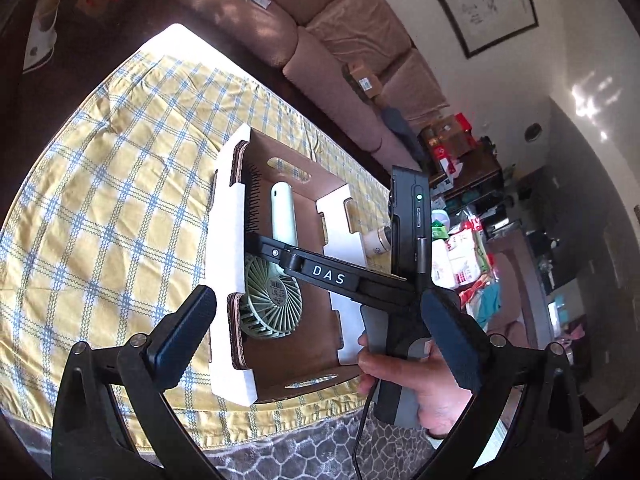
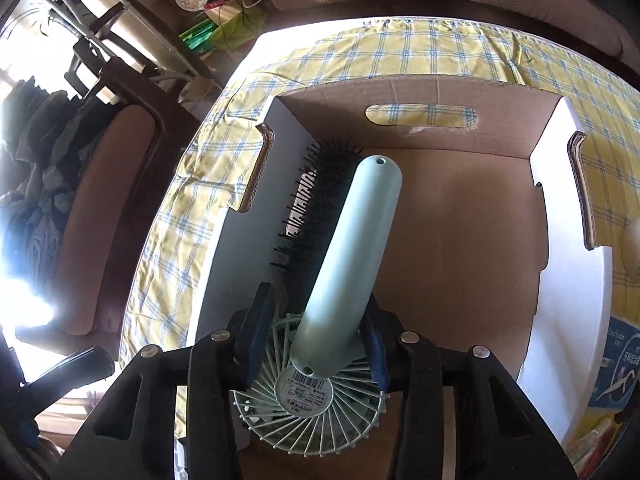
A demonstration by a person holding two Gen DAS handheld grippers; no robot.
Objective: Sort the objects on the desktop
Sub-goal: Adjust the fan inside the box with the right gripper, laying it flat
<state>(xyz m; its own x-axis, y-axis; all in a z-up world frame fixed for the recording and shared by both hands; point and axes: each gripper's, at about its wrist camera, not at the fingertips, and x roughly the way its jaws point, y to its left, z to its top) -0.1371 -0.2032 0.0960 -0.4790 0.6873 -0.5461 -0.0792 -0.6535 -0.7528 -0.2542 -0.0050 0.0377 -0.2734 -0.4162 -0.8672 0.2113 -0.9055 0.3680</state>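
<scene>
A pale green hand-held fan (image 2: pixel 352 232) lies in the open cardboard box (image 2: pixel 440 96), its handle resting across a black hairbrush (image 2: pixel 316 192) by the box's left wall. My right gripper (image 2: pixel 320 312) points down into the box with its pads close on either side of the fan where handle meets grille, shut on it. From the left wrist I see the same fan (image 1: pixel 272 296), the brush (image 1: pixel 254 200), the box (image 1: pixel 228 280) and the right gripper (image 1: pixel 256 240) reaching in, held by a hand (image 1: pixel 420 384). My left gripper (image 1: pixel 318 296) hovers before the box, open with nothing between its fingers.
The box stands on a yellow and blue checked tablecloth (image 1: pixel 100 200). A small white cup-like item (image 1: pixel 376 242) lies just beyond the box's right wall, and a blue printed carton (image 2: pixel 624 364) sits to its right. A brown sofa (image 1: pixel 320 52) runs behind the table.
</scene>
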